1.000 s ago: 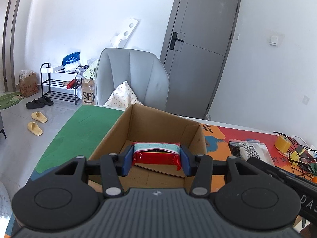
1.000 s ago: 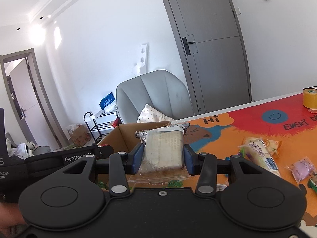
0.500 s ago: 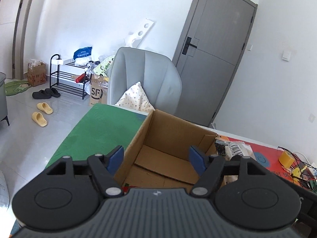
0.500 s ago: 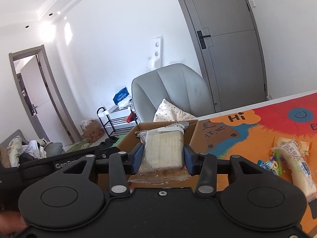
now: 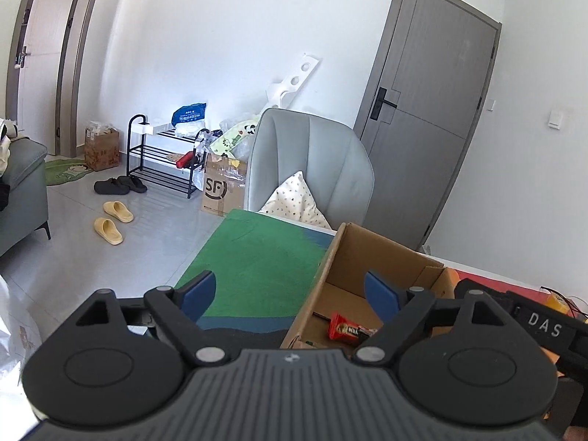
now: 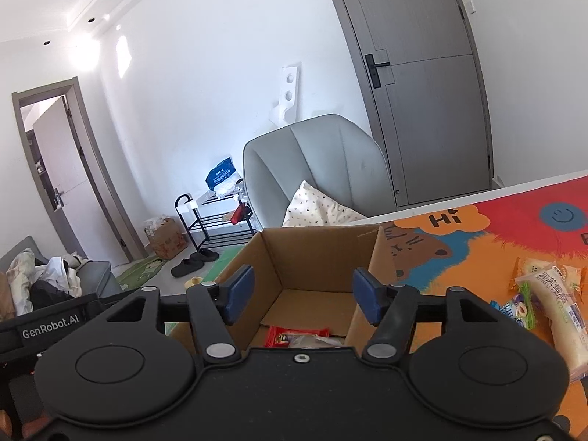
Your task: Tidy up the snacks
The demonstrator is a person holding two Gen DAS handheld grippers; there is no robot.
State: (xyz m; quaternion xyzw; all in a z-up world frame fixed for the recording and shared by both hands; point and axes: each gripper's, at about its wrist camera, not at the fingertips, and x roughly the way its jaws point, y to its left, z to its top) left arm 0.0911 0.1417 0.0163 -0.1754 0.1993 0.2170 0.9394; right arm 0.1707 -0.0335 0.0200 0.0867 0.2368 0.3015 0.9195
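Observation:
An open cardboard box [image 5: 371,257] [image 6: 319,253] stands on the table mat. A red snack packet [image 5: 345,329] [image 6: 294,334] lies on its floor, with a pale clear-wrapped snack [image 6: 316,341] beside it, mostly hidden by the gripper body. My left gripper [image 5: 290,296] is open and empty, over the box's left wall. My right gripper [image 6: 303,296] is open and empty, above the box's near side. Wrapped snacks [image 6: 551,301] lie on the mat at the right.
The colourful mat [image 6: 496,231] covers the table, green [image 5: 257,268] to the left of the box. A grey chair [image 5: 312,169] with a cushion stands behind the table. The other gripper's black body [image 5: 533,323] sits right of the box.
My left gripper let the red packet go into the box, then drew back left. My right gripper moved over the box and opened, dropping the pale snack inside.

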